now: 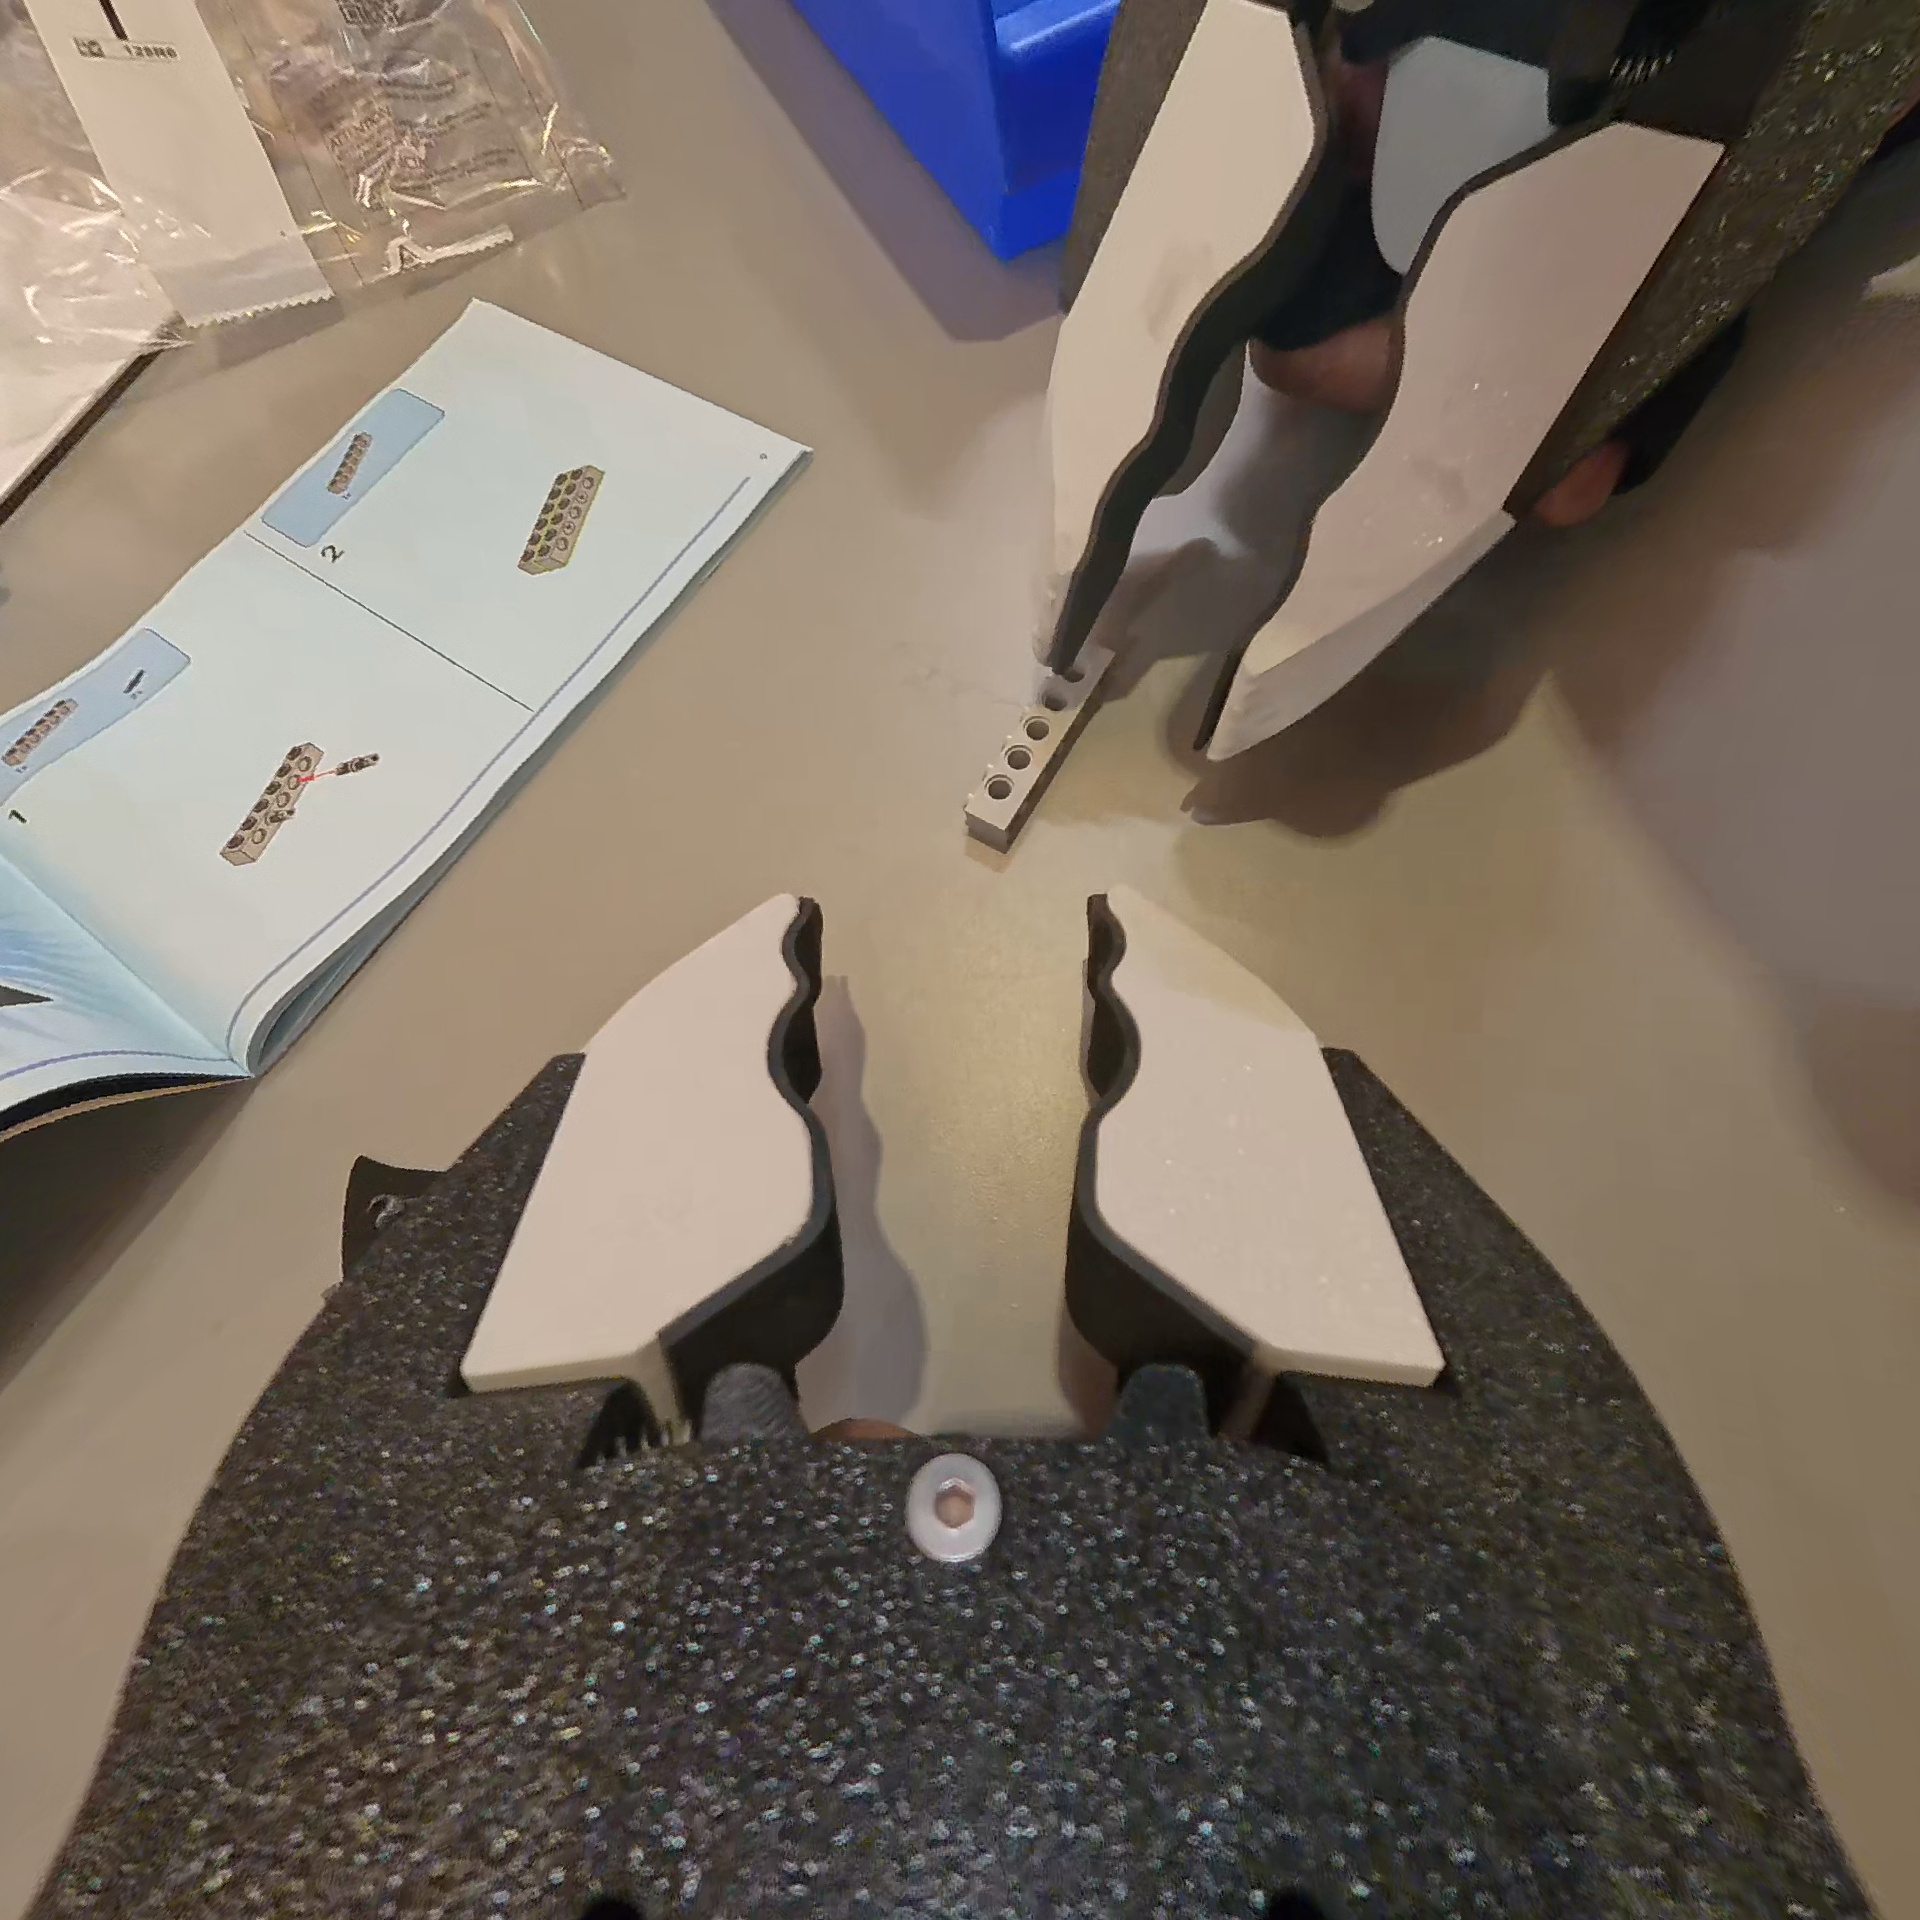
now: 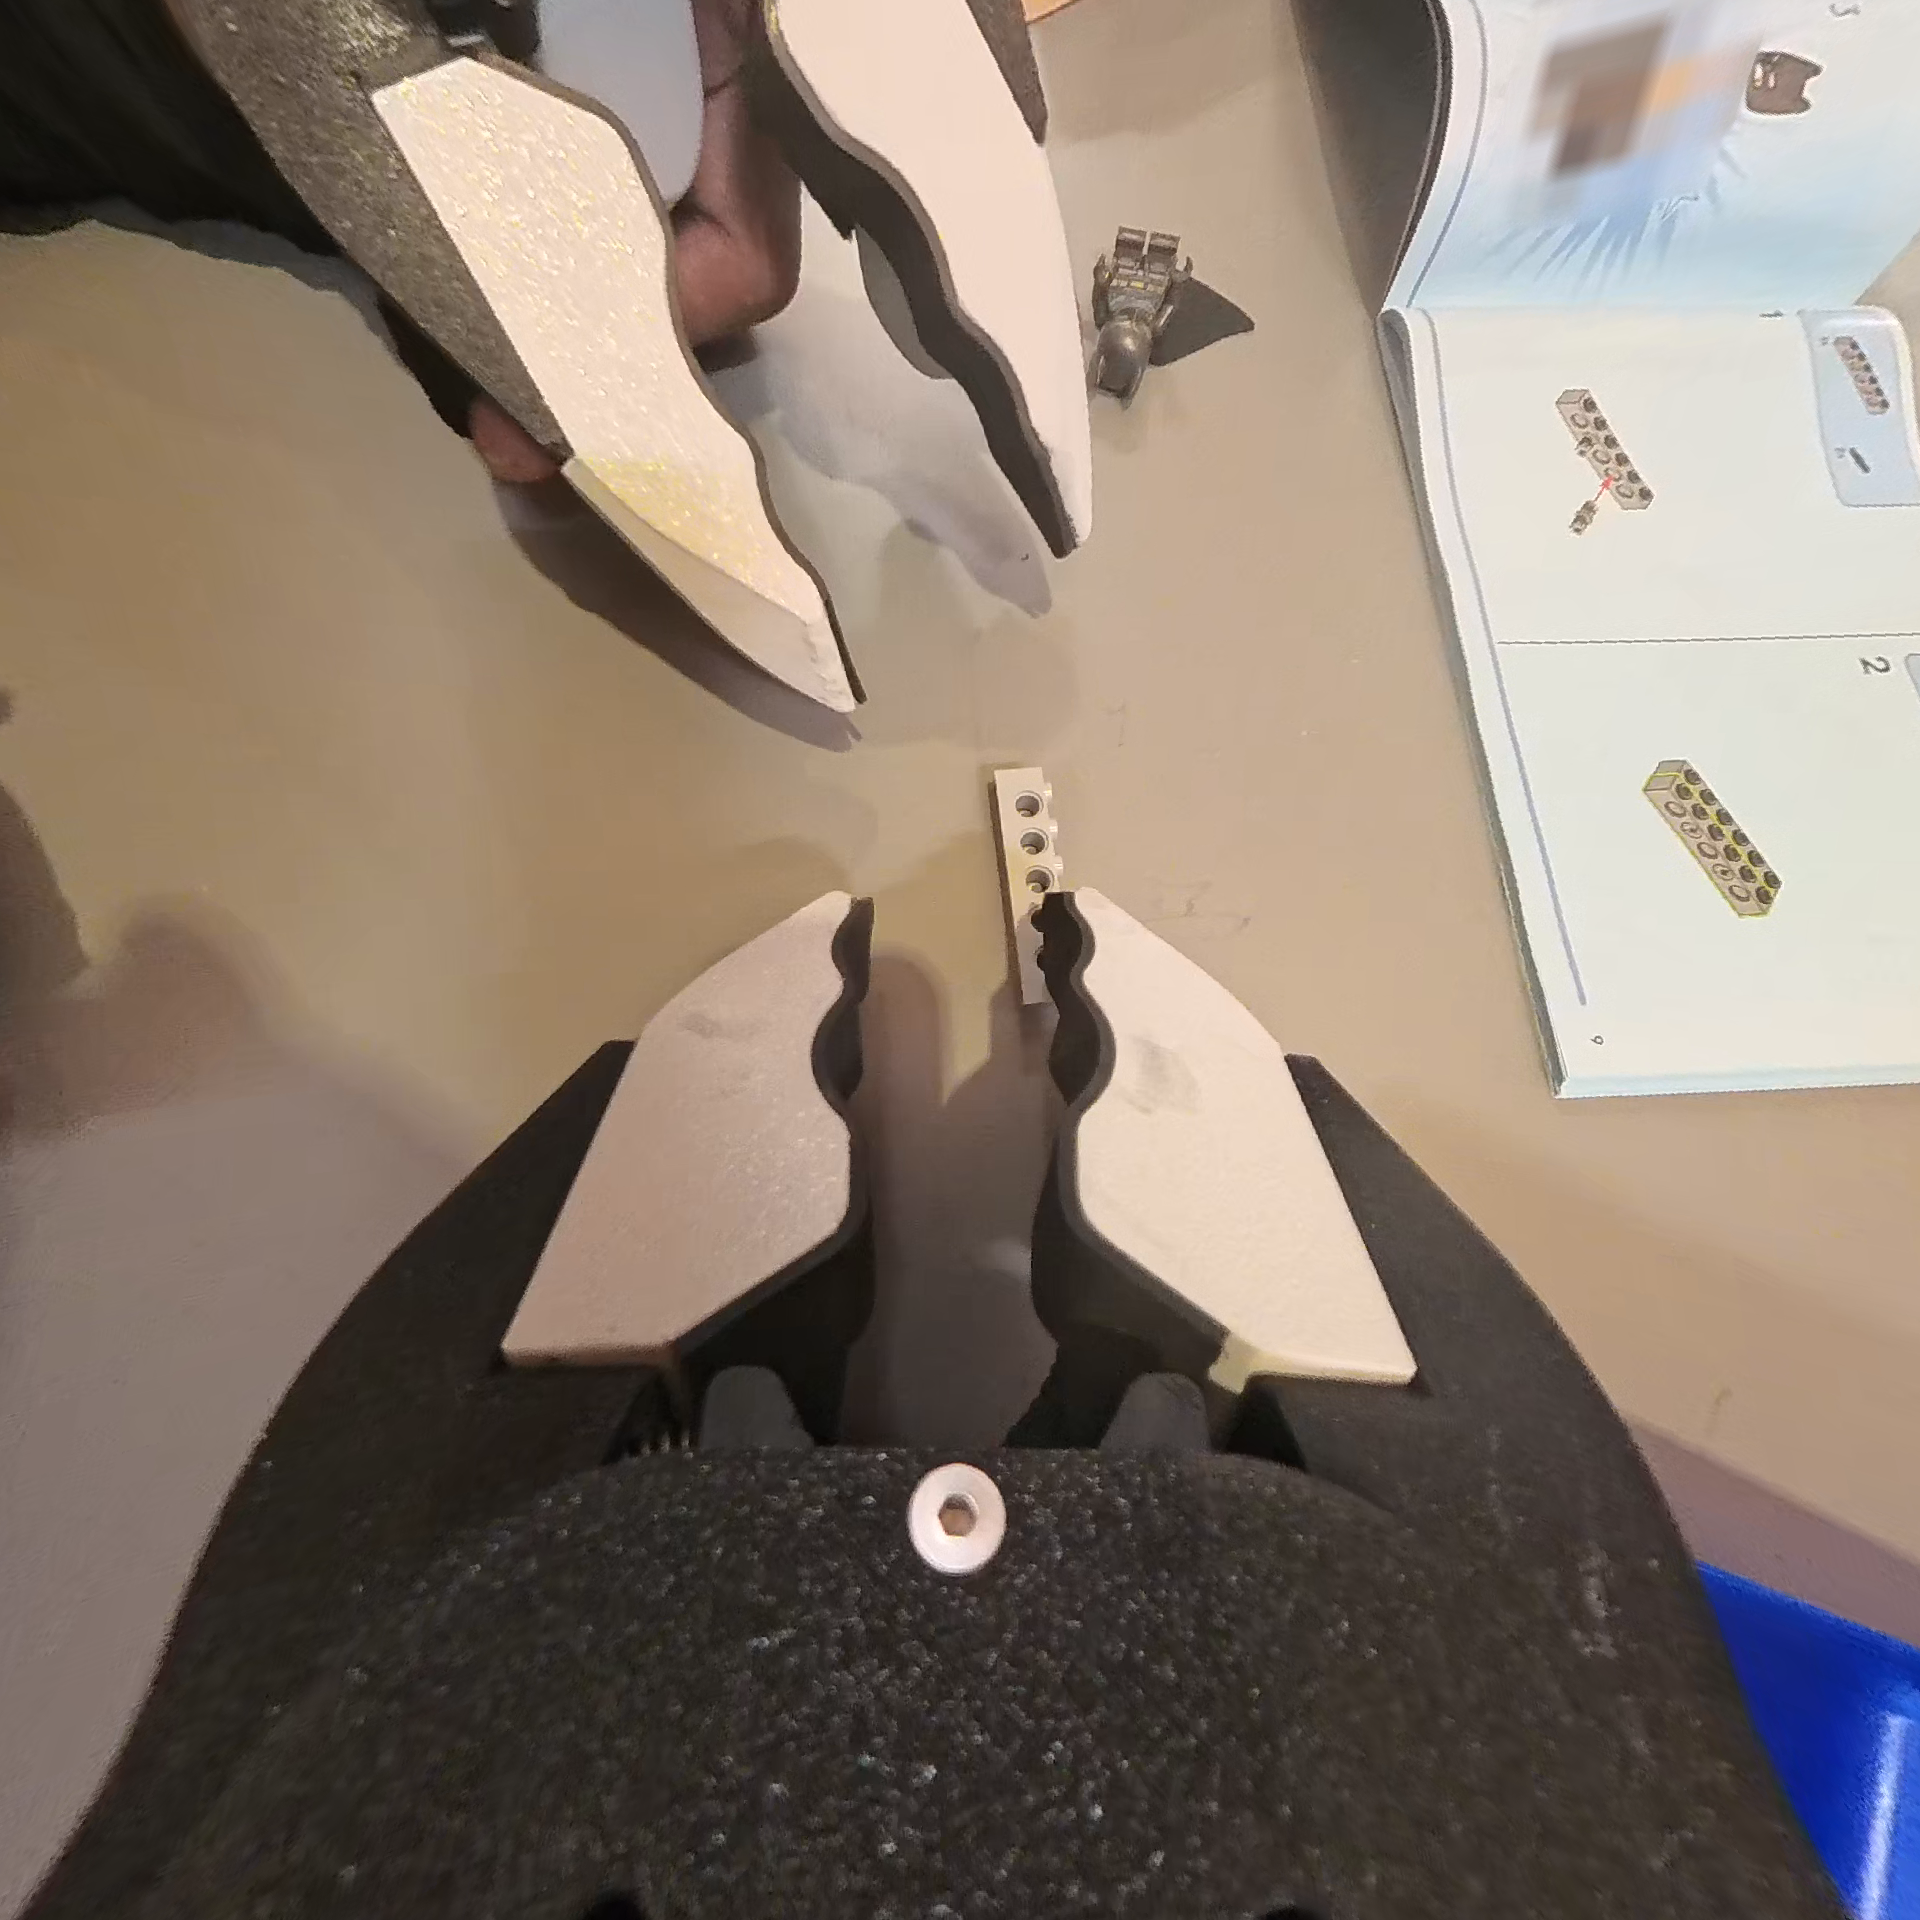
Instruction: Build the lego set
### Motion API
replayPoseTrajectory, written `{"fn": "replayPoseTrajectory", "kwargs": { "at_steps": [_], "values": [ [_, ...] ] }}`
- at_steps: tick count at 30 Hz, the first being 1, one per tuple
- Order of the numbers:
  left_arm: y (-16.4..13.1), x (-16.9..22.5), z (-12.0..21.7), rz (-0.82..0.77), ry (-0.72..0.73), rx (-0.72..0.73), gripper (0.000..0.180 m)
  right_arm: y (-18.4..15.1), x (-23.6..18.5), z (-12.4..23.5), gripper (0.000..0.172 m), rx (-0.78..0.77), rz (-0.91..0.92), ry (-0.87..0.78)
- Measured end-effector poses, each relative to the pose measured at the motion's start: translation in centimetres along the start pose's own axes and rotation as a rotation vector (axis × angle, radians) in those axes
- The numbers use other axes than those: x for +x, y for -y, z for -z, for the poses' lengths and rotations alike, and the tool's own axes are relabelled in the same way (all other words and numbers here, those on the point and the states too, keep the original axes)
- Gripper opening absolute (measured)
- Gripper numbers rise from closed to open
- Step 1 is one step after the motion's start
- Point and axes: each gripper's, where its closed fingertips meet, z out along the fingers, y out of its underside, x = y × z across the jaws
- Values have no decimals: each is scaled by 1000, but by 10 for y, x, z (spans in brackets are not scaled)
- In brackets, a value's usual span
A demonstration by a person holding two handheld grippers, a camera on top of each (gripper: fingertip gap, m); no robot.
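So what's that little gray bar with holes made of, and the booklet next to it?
The gray bar looks like hard molded plastic: crisp edges, neat round holes, small studs and a dull sheen. The booklet looks like smooth printed paper: thin stacked pages show at its edge, and the open page lies a bit curved. The blue bin also looks plastic, glossier.

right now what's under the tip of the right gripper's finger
One end of the grey brick with holes lying on the table. Three holes show; the finger covers the rest.
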Motion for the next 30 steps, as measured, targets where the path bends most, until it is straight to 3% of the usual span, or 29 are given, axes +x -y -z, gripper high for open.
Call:
{"fn": "replayPoseTrajectory", "kwargs": {
  "at_steps": [30],
  "values": [
    [-1, 2, -1, -20, -1, -7, 49, -1, -1, -1, 34, -11, 12, 1]
  ]
}}
